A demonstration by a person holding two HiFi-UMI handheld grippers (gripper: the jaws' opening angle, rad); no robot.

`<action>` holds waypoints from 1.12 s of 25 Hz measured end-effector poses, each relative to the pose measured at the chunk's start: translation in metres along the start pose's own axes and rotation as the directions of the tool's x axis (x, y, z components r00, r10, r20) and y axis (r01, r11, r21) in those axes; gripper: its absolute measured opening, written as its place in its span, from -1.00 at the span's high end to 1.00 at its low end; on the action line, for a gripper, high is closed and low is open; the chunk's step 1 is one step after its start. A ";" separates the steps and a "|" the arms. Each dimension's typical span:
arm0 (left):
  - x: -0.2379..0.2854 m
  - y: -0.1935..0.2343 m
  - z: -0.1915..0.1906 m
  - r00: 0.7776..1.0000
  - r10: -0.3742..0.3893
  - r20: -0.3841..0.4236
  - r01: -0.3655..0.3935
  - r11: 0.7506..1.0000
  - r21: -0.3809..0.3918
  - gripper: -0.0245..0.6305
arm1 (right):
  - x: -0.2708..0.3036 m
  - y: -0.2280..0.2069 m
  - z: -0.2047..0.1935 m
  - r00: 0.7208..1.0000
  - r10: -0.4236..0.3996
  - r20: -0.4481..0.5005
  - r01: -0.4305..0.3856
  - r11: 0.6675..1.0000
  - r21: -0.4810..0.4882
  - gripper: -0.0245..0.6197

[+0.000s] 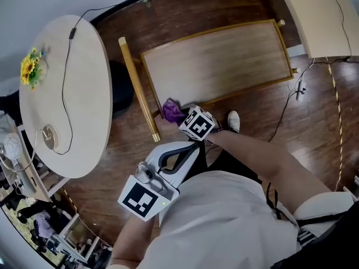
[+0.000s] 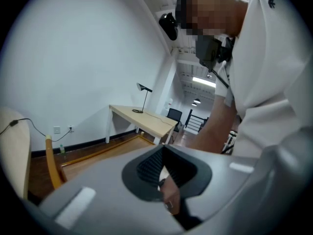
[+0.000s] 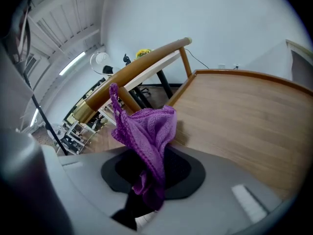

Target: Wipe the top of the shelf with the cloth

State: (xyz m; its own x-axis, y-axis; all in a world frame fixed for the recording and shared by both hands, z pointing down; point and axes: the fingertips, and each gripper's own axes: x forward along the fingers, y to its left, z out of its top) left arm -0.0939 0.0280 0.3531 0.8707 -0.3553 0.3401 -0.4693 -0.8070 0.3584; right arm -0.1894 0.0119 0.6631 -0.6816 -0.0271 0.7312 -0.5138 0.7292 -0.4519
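Note:
The shelf's wooden top lies in front of me with a raised rim; it fills the right of the right gripper view. My right gripper hovers at its near left corner, shut on a purple knitted cloth. The cloth bunches out ahead of the jaws, and a fold of it rests at the shelf's edge. My left gripper is held back close to the person's body, away from the shelf. Its jaws meet with nothing between them.
A round pale table with a sunflower and a black cable stands at the left. A gold pole runs along the shelf's left side. A desk corner and floor cables lie right. The person's shoe is near the shelf's front.

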 end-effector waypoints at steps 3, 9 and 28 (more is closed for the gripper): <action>0.016 -0.006 0.008 0.999 -0.036 0.008 0.036 0.999 0.020 0.86 | -0.028 -0.031 -0.024 0.999 -0.052 -0.013 0.052 0.999 -0.002 0.61; 0.050 -0.022 0.023 0.996 -0.088 0.008 0.088 0.995 0.045 0.87 | -0.099 -0.095 -0.066 0.988 -0.155 -0.009 0.155 0.986 0.066 0.61; 0.158 -0.086 0.044 0.989 -0.147 -0.023 0.148 0.986 0.072 0.86 | -0.300 -0.298 -0.216 0.893 -0.434 -0.115 0.447 0.886 0.126 0.61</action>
State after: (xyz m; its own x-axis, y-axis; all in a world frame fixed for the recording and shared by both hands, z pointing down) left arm 0.0910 0.0207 0.3379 0.9265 -0.2221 0.3037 -0.3234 -0.8826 0.3412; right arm 0.2805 -0.0495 0.6886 -0.3259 -0.2620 0.9084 -0.8251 0.5479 -0.1380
